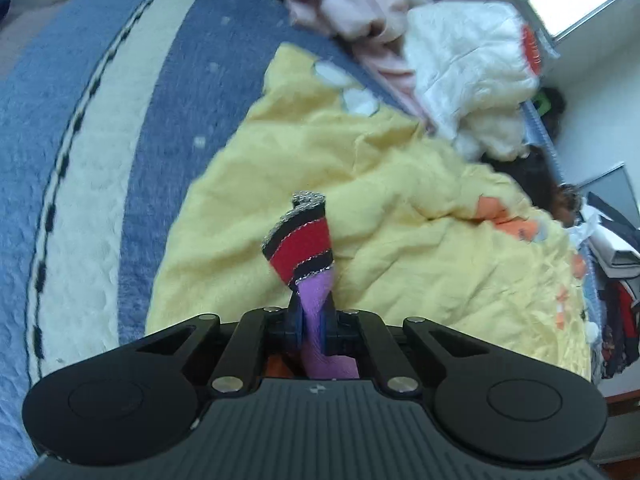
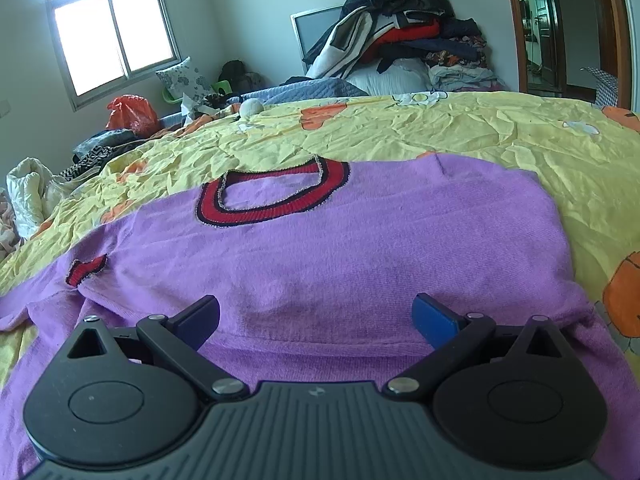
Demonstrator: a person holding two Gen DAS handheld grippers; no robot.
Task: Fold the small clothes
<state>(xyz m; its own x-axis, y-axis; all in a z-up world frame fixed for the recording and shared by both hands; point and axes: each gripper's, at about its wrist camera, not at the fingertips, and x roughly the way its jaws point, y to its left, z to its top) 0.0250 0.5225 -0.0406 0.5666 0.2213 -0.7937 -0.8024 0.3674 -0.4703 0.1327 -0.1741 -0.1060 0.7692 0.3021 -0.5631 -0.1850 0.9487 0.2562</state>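
On the yellow bedspread (image 2: 460, 136) before you, a small purple sweater (image 2: 320, 260) lies flat, its long axis running away from you, its red-and-black collar (image 2: 272, 196) at the far end and hem nearest. Your right gripper (image 2: 316, 320) hovers over the hem, jaws spread wide, holding nothing. Your left gripper (image 1: 312, 322) is clamped on a purple sleeve (image 1: 316, 292), its striped cuff (image 1: 300, 240) standing up. Bare bedspread lies beyond and right of the sweater; a clothes pile (image 2: 404, 36) sits well beyond
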